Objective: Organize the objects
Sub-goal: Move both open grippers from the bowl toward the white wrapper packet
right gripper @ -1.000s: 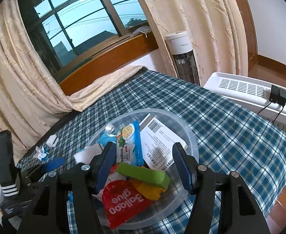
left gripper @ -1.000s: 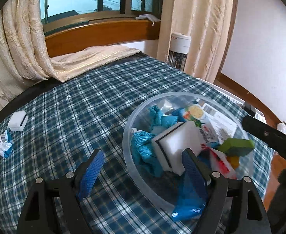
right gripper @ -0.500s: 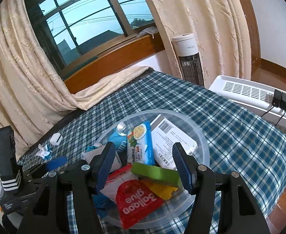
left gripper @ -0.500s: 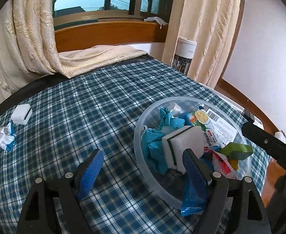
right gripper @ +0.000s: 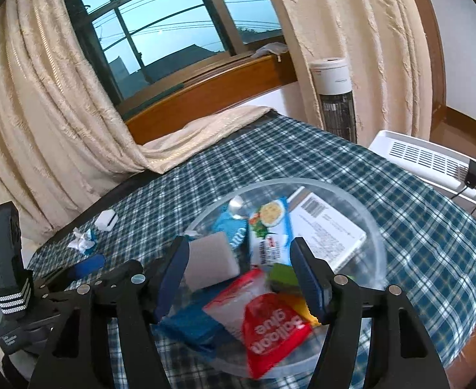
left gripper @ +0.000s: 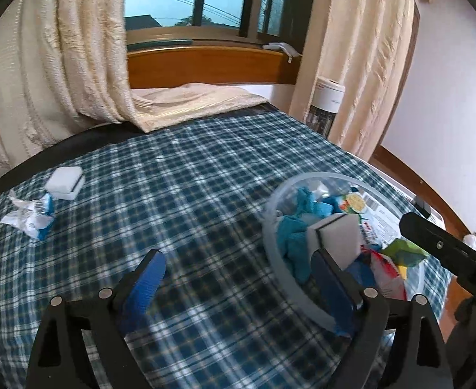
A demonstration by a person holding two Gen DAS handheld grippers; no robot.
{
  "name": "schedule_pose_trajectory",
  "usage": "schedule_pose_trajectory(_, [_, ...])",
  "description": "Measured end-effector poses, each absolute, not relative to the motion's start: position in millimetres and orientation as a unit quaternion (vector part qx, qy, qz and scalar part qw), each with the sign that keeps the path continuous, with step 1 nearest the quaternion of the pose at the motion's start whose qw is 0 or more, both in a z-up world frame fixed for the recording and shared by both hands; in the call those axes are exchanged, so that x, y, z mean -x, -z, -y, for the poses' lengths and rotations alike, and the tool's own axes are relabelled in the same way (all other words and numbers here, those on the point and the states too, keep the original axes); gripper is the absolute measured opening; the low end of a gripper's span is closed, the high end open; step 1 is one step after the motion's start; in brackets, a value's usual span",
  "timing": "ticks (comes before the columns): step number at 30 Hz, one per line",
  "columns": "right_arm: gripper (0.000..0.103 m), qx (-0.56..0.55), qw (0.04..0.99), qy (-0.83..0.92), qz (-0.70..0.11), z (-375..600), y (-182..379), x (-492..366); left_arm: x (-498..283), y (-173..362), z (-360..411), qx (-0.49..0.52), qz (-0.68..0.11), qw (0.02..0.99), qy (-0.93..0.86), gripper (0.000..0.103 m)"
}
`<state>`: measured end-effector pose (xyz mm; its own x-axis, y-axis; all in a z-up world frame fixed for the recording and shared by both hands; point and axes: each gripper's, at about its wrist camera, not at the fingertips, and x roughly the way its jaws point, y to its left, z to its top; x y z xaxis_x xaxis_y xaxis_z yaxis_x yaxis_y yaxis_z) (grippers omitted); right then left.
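The left gripper [left gripper: 238, 278] stands wide apart with nothing between its blue pads; its jaws have just been opening over the plaid-covered table [left gripper: 186, 188], its right finger next to the rim of the clear plastic bowl [left gripper: 272, 259]. The right gripper [right gripper: 238, 269] is also apart and has just been opening, hanging over the bowl [right gripper: 377, 246] with the bowl's contents showing between its fingers, none of them pressed by the pads.

Inside the bowl lie a white sponge block with a dark band [left gripper: 338, 236], a crumpled teal cloth [left gripper: 289, 236], a blue food packet printed with a noodle dish [right gripper: 270, 227], a white printed sheet with a barcode [right gripper: 328, 230], a red packet reading "balloon glue" [right gripper: 273, 330], a green piece [right gripper: 281, 275] on a yellow one, and a flat blue pack [right gripper: 189, 321] at the near edge.

Well apart from the bowl, near the far left edge of the table, sit a second white sponge block [left gripper: 65, 178] and just beside it a crumpled white-and-blue wrapper [left gripper: 30, 217]. Cream curtains [left gripper: 59, 64] hang over the table's far end.
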<state>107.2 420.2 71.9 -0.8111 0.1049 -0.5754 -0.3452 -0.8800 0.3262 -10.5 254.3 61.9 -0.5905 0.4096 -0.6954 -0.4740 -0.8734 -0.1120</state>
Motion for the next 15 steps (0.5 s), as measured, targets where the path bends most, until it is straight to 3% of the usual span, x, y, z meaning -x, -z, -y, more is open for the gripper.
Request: schedule_pose_trajectory(15, [0.066, 0.291, 0.078, -0.935, -0.187, -373.0, -76.5, -78.2, 19.7, -58.9, -200.7, 0.375, -0.031, 0.194, -0.906, 0.095])
